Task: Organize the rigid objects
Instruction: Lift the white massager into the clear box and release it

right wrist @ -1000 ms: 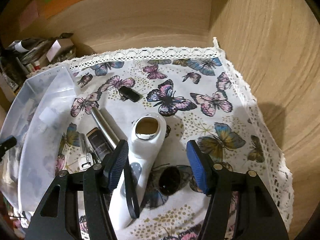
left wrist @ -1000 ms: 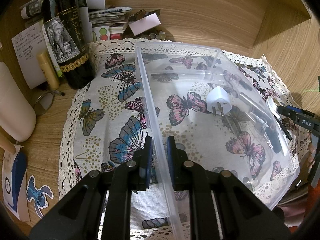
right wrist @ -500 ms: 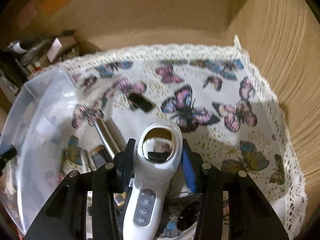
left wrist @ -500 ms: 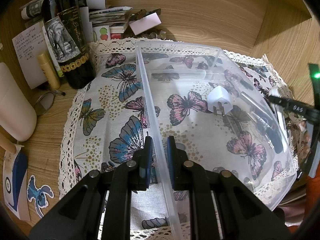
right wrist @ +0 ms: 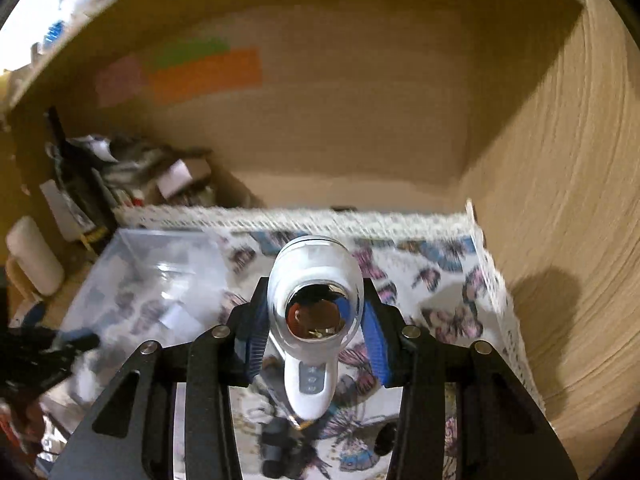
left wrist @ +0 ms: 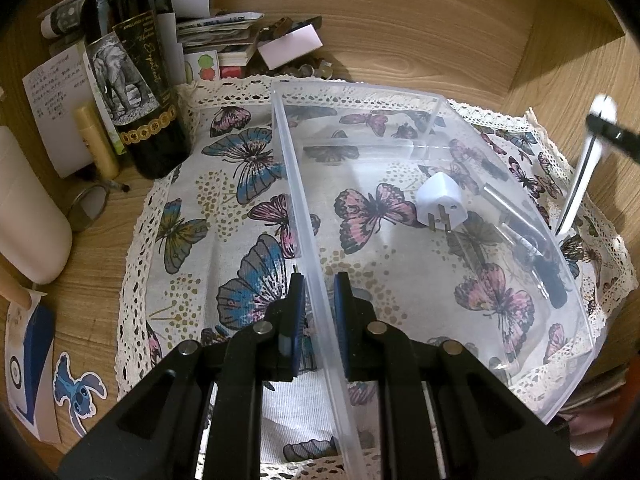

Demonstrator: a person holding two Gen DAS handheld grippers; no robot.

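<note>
My left gripper is shut on the left wall of a clear plastic bin that stands on the butterfly cloth. A white plug adapter lies inside the bin. My right gripper is shut on a white handheld device with a mirrored round head, lifted above the cloth, to the right of the bin. That device and gripper show blurred at the right edge of the left wrist view.
A wine bottle, papers and boxes crowd the back left corner. A white cylinder stands at far left. Dark small items lie on the cloth below the right gripper. Wooden walls close the back and right.
My right gripper closed on the white device and lifted it off the cloth, rising well above it. The left gripper has kept its hold on the bin wall.
</note>
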